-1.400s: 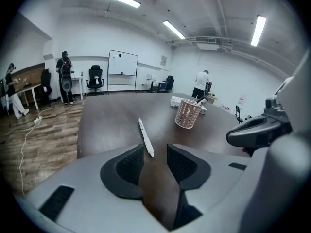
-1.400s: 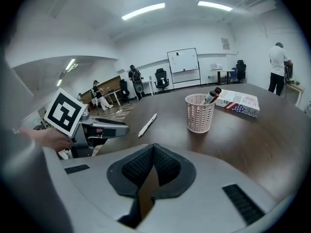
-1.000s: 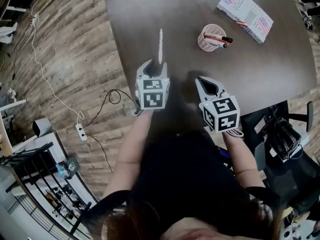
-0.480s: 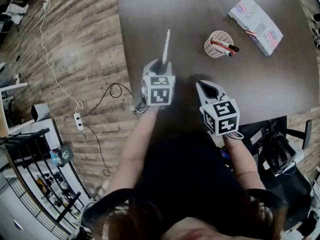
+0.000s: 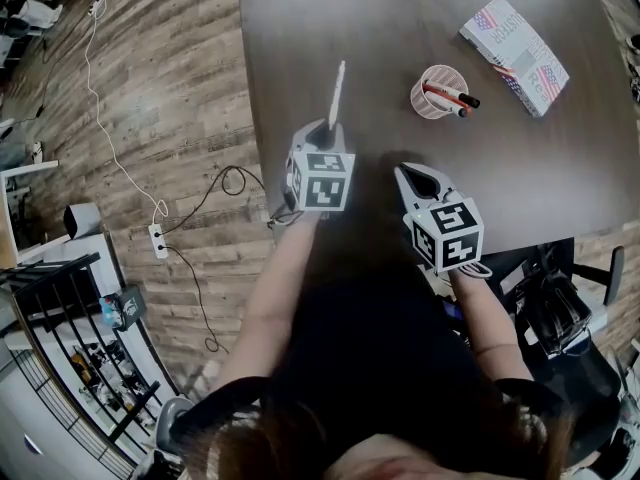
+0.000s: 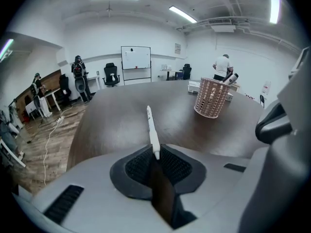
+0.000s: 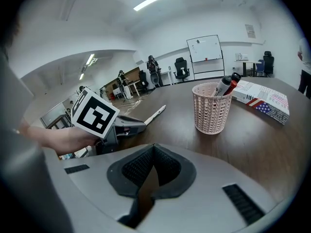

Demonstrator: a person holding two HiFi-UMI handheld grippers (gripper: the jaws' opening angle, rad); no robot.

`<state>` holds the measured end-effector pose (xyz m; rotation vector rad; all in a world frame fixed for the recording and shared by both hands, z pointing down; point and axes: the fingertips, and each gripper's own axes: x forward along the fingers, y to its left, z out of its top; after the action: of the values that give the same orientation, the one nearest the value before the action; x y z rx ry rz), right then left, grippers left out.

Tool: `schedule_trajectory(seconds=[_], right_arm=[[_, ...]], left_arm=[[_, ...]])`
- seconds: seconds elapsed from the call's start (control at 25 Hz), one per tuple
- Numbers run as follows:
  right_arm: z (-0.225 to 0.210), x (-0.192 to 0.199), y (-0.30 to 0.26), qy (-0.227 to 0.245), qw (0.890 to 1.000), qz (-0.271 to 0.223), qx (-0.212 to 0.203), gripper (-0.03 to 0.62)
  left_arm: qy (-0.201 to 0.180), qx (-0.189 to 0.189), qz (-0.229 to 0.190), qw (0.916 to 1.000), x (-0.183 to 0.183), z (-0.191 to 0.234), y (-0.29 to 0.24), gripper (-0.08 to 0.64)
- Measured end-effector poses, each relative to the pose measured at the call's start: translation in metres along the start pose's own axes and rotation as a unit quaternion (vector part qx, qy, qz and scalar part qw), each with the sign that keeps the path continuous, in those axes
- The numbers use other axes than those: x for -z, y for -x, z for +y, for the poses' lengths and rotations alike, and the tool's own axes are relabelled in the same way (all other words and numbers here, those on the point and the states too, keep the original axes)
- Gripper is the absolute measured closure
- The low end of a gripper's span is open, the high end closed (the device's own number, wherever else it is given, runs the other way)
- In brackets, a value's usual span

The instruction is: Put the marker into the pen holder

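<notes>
White marker (image 6: 151,127): lying flat on the dark wood counter (image 5: 400,8), off to the left of the pen holder (image 5: 418,98), well clear of it and not touching it.
Left hand-held gripper (image 6: 155,154): jaws are closing on the marker's near end. That end sits right between the pads, and they look like they're pinching it.
Right hand-held gripper (image 7: 153,152): jaws pressed together with nothing in them, parked on the person's side of the pen holder and not doing anything.
Pen holder: pink mesh cup standing upright with a couple of other pens (image 5: 447,93) leaning in it. Looks like there's room for one more.
Flag-print box (image 5: 514,40): sits just past the pen holder on its right, out of the way.
Done so far: only the grab, I'd say. The marker looks like it's resting on the counter, not lifted yet.
Left to do: pretty much everything. Pick it up, carry it across to the pen holder, tip it upright and drop it in.
Heads up: it's held by the very end, so my guess is it could droop or swing on the way over.
</notes>
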<state>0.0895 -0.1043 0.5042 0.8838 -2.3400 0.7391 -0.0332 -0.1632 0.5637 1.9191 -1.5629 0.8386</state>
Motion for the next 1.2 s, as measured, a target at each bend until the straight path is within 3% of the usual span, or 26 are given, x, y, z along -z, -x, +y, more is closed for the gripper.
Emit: schedule_trajectory(seconds=[0.24,0.8,1.04,1.2], right_arm=[[-0.004,0.001,0.000,-0.002,1.000,-0.002,0.002,0.577],[-0.012,-0.010,0.003,-0.001,1.000,-0.014,0.010,0.577],[-0.020,-0.018,0.009,0.001,1.000,-0.020,0.022,0.577],[-0.030,-0.025,0.016,-0.002,0.999,-0.028,0.033,0.577]], left_arm=[[-0.002,0.012,-0.004,0.9999,-0.002,0.000,0.001,0.495],[-0.050,0.050,-0.076,0.9946,-0.051,0.003,0.054,0.499],[-0.117,0.097,-0.075,0.9857,-0.081,-0.014,0.083,0.499],[-0.188,0.124,-0.071,0.9717,-0.105,-0.031,0.099,0.499]])
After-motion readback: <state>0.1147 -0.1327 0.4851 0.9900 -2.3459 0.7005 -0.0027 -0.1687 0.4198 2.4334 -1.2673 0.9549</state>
